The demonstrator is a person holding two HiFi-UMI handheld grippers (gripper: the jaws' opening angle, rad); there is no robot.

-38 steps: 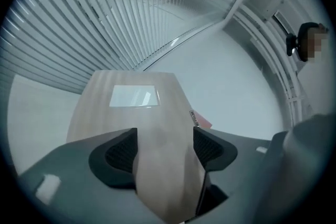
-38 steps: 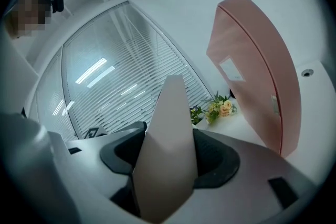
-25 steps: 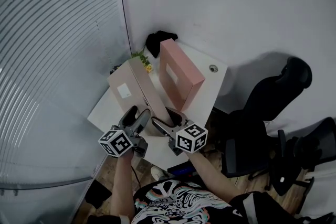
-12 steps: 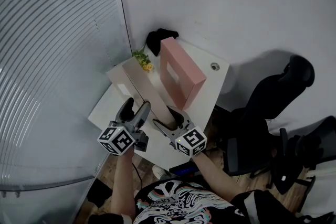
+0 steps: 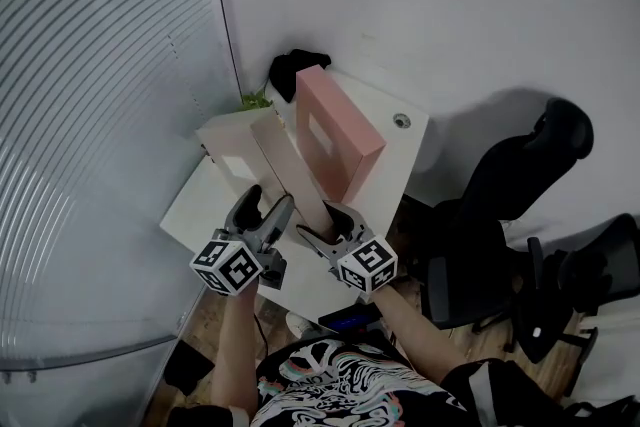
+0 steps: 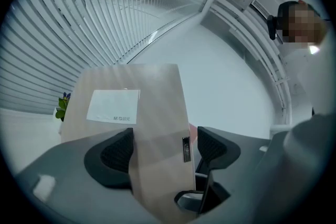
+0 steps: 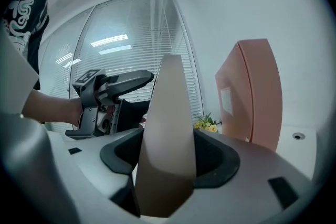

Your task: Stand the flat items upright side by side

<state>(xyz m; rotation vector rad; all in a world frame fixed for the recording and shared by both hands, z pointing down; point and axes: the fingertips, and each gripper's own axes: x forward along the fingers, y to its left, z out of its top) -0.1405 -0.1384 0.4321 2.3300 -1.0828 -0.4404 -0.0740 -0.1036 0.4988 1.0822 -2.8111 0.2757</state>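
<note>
- Person stands at the near edge of a white desk [image 5: 398, 167], both forearms pushed forward, a gripper in each hand, marker cubes facing up.
- Right gripper [image 5: 326, 225] points roughly level along the desk. Its pads [image 7: 216, 157] press on both sides of the beige box file [image 5: 262, 155], clamping across its narrow thickness at the lower end.
- Left gripper [image 5: 266, 206] comes in from the other side at the same lower end, also about level. One pad [image 6: 116, 152] lies against the file; the other sits right at the file's edge with a thin sliver showing between. Cannot tell whether it bears on it.
- Beige box file is tilted, top leaning away toward the blinds [image 5: 100, 115], labelled broad face turned to the left gripper.
- Pink box file [image 5: 335, 130] stands upright on the desk, just beside the beige one on its right.
- Desk is tucked in a corner: blinds left, plain white wall [image 5: 420, 5] behind.
- Small plant [image 5: 252, 99] and a dark object [image 5: 290, 67] sit at the back corner; a round grommet [image 5: 401, 121] shows in the desktop.
- Black office chair [image 5: 520, 175] to the right.
</note>
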